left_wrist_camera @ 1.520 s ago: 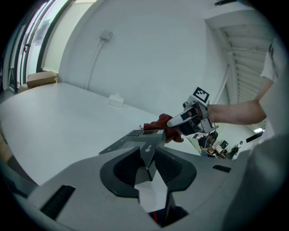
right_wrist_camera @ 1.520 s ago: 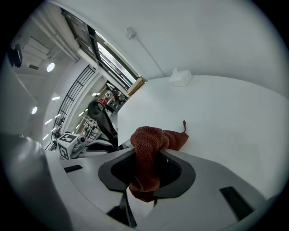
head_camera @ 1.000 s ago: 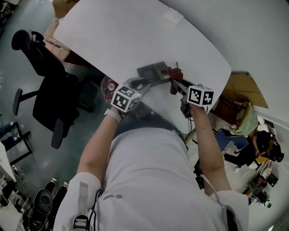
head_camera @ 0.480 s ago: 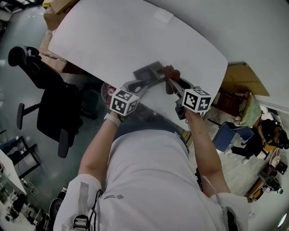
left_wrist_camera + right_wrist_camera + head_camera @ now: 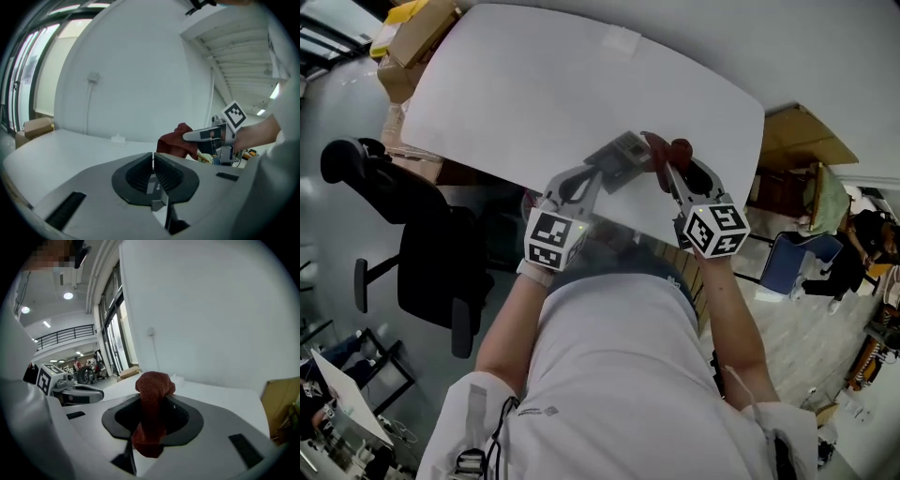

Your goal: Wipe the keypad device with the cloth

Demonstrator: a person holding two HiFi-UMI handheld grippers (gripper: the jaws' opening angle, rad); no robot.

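Just one cloth (image 5: 152, 383) (in the right gripper (image 5: 153, 401)), one keypad device (image 5: 621, 150).

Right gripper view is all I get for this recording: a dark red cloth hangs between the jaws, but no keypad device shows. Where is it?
Observer: The head view shows the grey rectangular keypad device at the tips of the left gripper, near the white table's front edge.
Operator: Is that gripper holding it?
Observer: It looks so. In the left gripper view its jaws have just been closing and stand almost together, with a thin grey edge between them.
Operator: Is the cloth on the device?
Observer: In the head view the dark red cloth sits right beside the device; whether they touch I cannot tell.
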